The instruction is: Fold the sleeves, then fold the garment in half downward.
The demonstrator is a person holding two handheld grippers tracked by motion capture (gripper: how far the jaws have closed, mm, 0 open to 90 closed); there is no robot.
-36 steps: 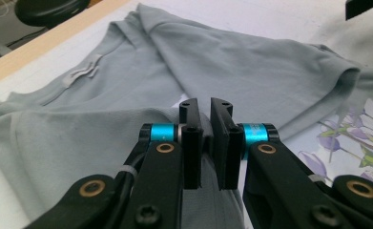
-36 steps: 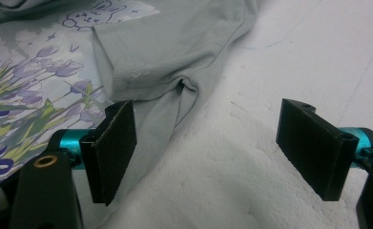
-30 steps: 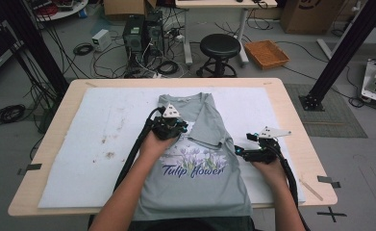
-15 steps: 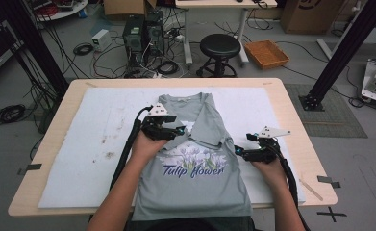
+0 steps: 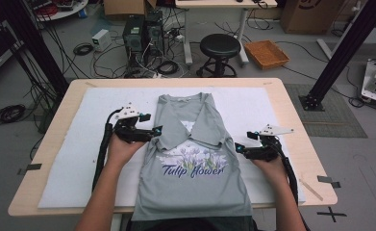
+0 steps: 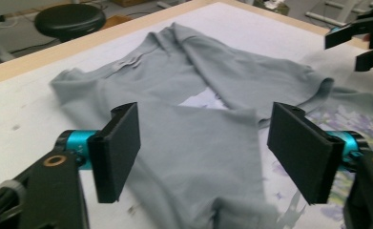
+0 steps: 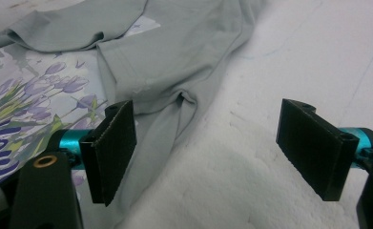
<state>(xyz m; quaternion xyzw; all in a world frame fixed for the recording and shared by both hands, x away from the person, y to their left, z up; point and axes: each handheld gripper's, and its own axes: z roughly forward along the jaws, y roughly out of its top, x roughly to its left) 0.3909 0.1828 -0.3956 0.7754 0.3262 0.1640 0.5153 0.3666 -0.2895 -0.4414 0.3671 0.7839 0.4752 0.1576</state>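
Observation:
A grey T-shirt (image 5: 195,178) printed "Tulip flower" lies face up on the white mat (image 5: 75,144), its hem hanging over the near table edge. Both sleeves are folded inward across the chest (image 6: 193,138). My left gripper (image 5: 152,123) sits at the shirt's left edge, beside the folded left sleeve. Its jaws have just been opening and stand wide apart (image 6: 210,143), with the sleeve fabric lying loose below them. My right gripper (image 5: 244,141) rests at the shirt's right edge, open (image 7: 208,143) over the side seam (image 7: 174,119) and the bare mat.
The mat covers most of the wooden table (image 5: 291,115). Behind the table on the floor stand a black stool (image 5: 219,48), a wicker basket (image 5: 266,54), computer towers (image 5: 140,31) and tangled cables. The right gripper shows far off (image 6: 360,43) in the left gripper view.
My left gripper has moved left, from the middle of the chest to the shirt's left edge, and its jaws have opened, leaving the sleeve folded over. The right gripper has kept still.

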